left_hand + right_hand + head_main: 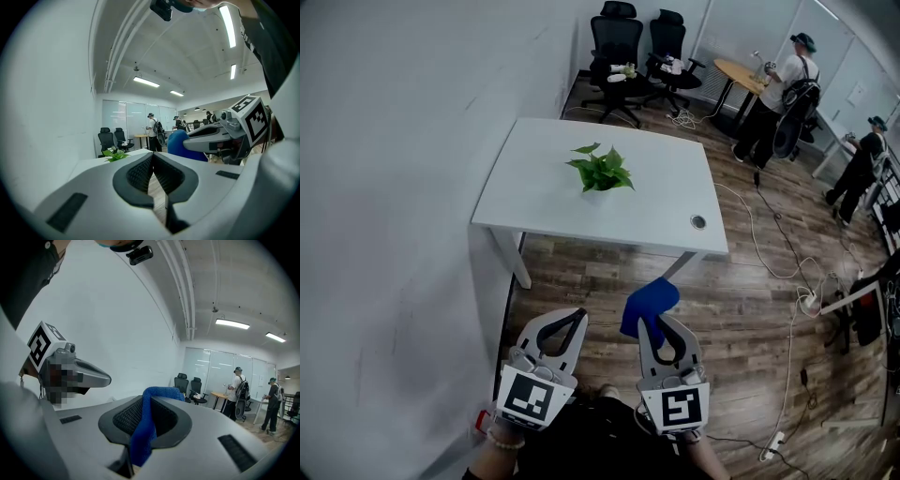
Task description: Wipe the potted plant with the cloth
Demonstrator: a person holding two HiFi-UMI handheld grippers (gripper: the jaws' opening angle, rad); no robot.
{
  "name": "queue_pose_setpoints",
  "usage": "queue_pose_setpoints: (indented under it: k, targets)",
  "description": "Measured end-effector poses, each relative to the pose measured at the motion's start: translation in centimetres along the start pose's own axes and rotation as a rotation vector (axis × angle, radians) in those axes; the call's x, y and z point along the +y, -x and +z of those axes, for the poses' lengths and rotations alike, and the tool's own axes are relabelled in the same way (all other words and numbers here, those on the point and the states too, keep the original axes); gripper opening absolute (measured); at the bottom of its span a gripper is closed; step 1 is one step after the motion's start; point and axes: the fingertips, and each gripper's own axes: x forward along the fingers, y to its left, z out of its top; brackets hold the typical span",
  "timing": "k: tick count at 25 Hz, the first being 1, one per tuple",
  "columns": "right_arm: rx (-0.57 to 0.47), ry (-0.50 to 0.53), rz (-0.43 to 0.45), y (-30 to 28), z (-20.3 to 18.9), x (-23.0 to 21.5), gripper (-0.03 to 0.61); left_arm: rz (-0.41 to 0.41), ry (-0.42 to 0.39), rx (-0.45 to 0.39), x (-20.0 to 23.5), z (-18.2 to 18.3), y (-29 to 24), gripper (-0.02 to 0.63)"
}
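A small green potted plant (600, 172) in a white pot stands near the middle of a white table (534, 211); in the left gripper view the plant (115, 154) shows small beyond the jaws. My right gripper (659, 323) is shut on a blue cloth (649, 302), which bunches out past its tips, short of the table's front edge. In the right gripper view the cloth (146, 427) runs pinched between the pads. My left gripper (573, 322) hangs beside it, shut with nothing held; its pads (140, 173) meet. Both grippers are held off the table, over the floor.
A white wall runs along the left. Two black office chairs (636, 56) stand behind the table. Two people (783, 94) stand at the back right by a round wooden table (741, 75). Cables (787, 272) and power strips lie on the wooden floor to the right.
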Motion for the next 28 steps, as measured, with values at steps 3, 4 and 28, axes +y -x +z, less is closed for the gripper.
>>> queue_pose_setpoints:
  k: [3,4,28]
  targets:
    - [0.004,-0.002,-0.013,-0.1,0.1,0.8,0.075,-0.007,-0.015,-0.004,0.7,-0.2,0.6,0.015]
    - [0.005,-0.001,-0.015,-0.2,0.1,1.2,0.075,-0.007,-0.013,-0.008,1.0,-0.4,0.8,0.015]
    - [-0.026,0.031,-0.008,-4.2,0.9,0.1,0.075,0.054,0.047,-0.019,4.3,-0.7,-0.7,0.014]
